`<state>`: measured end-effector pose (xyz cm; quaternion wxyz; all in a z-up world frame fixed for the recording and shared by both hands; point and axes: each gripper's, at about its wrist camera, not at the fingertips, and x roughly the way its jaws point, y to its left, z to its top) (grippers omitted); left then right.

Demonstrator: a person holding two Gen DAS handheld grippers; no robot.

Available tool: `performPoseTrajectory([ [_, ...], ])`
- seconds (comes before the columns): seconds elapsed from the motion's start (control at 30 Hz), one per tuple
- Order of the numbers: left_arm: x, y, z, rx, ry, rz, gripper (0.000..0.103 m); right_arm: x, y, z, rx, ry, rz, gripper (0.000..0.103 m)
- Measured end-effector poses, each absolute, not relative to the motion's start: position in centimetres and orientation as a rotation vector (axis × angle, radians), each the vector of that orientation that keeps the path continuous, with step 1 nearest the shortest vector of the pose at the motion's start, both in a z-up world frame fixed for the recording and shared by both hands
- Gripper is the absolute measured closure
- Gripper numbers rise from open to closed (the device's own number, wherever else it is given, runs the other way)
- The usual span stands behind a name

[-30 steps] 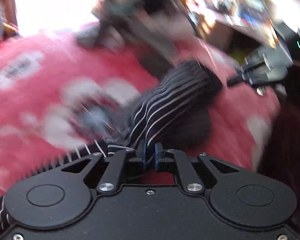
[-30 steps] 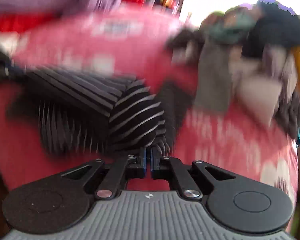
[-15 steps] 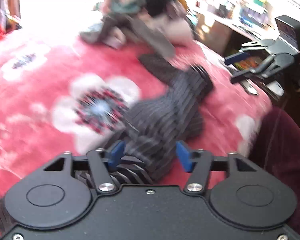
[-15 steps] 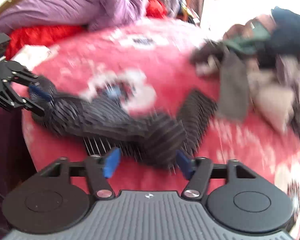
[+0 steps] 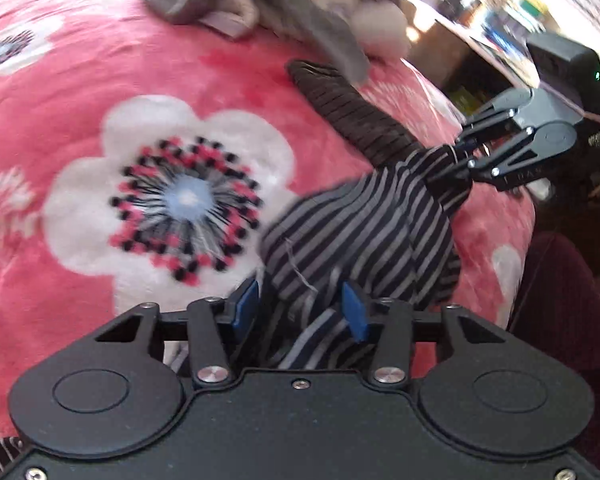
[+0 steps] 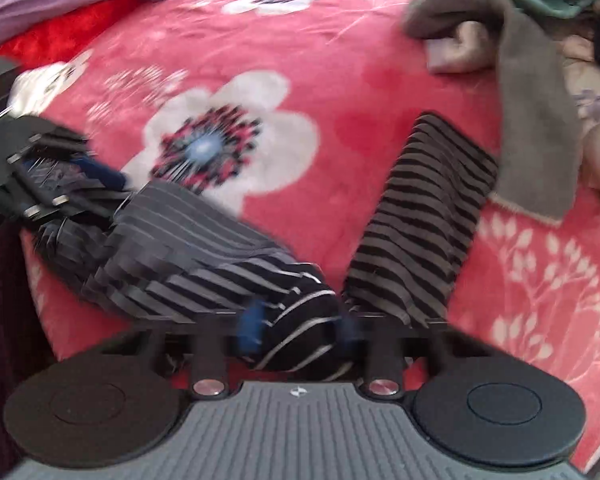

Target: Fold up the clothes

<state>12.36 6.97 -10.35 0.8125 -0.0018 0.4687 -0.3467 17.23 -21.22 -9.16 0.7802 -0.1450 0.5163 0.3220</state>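
Left wrist shows your left gripper and right gripper closing on the limp, light black-and-grey striped knit garment; pinch bunched ends.

The left claw is closing, its blue pads either side of a bunched striped garment on a pink flowered blanket. At the garment's far end the right claw pinches the fabric
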Motion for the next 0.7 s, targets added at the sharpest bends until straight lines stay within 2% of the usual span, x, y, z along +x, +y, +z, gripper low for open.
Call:
performPoseTrajectory([
  [0.1, 9.9, 6.0, -10.7, 0.035, 1.002, -0.834, 0.059, 13.7, -21.2, -9.9, -0.456, 1.04, 0.708, 0.079],
  [0.2, 7.6, 5.3, -11.6, 0.093, 1.045, -0.937, 0.059, 10.2, -21.6, -11.2, -0.564, 1.041, 0.716, 0.079],
  [0.43, 7.3, 7.3, -9.8, 0.027, 0.991, -0.876, 0.059, 7.7, -23.7, -10.7, -0.486, 0.981, 0.703, 0.075],
  [0.6, 9.3, 8.3, -9.6, -0.106, 0.987, -0.824, 0.059, 7.9, -23.9, -9.0, -0.418, 0.933, 0.696, 0.058],
  [0.7, 10.6, 8.3, -10.5, -0.217, 1.04, -0.799, 0.059, 8.4, -24.4, -8.1, -0.344, 0.926, 0.706, 0.051],
])
